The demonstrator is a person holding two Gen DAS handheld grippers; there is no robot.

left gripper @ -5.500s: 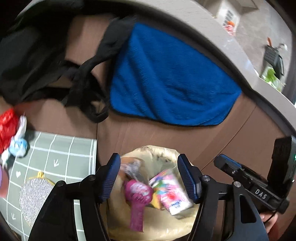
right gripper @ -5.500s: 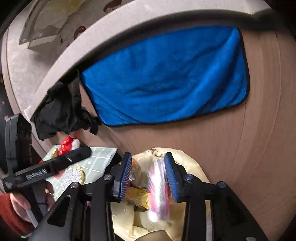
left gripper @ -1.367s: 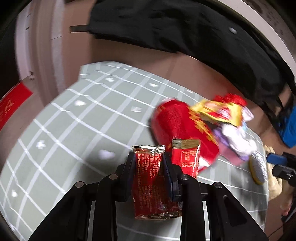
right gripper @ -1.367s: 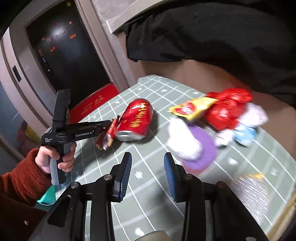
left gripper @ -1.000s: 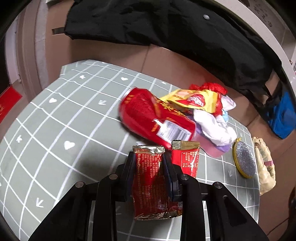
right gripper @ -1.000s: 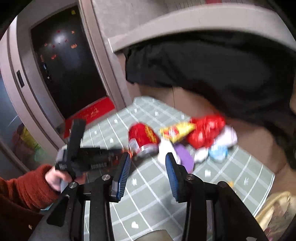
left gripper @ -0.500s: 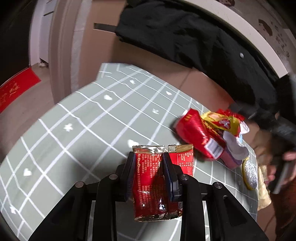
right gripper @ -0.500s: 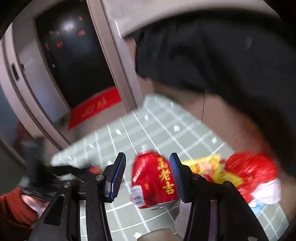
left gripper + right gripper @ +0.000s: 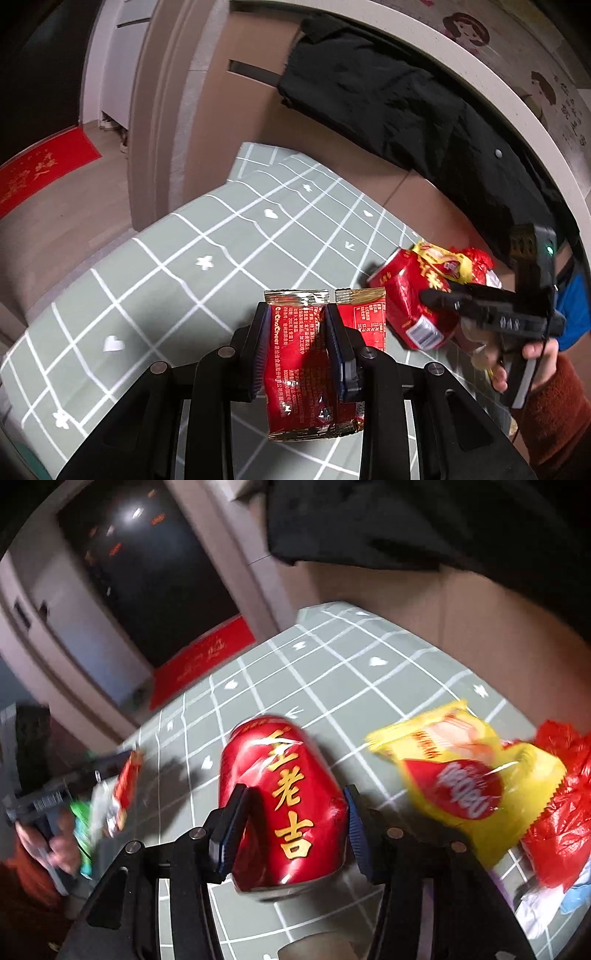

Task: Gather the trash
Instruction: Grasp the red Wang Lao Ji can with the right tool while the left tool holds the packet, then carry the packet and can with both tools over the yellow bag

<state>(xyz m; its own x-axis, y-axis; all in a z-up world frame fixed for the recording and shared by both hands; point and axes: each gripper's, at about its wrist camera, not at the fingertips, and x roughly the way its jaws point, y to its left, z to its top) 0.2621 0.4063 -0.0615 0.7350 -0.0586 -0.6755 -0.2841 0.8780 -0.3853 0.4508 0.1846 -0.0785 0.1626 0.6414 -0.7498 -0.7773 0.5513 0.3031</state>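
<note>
My left gripper (image 9: pixel 297 345) is shut on red snack packets (image 9: pixel 299 365) and holds them above the green checked mat (image 9: pixel 177 273). In the right wrist view my right gripper (image 9: pixel 291 829) is open, with one finger on each side of a red drink can (image 9: pixel 284 805) that lies on the mat (image 9: pixel 332 672). The jaws do not look pressed on the can. The can (image 9: pixel 413 299) and the right gripper (image 9: pixel 480 306) also show in the left wrist view. A yellow snack bag (image 9: pixel 458 779) and a red plastic bag (image 9: pixel 557 812) lie right of the can.
A black coat (image 9: pixel 406 110) hangs over the brown sofa back (image 9: pixel 243 48) behind the mat. A red doormat (image 9: pixel 33 173) lies on the floor at the left. White and blue wrappers (image 9: pixel 550 897) lie at the right edge of the pile.
My right gripper has moved in to the pile and now straddles the red can. My left gripper has kept hold of the red packets and lifted back a little.
</note>
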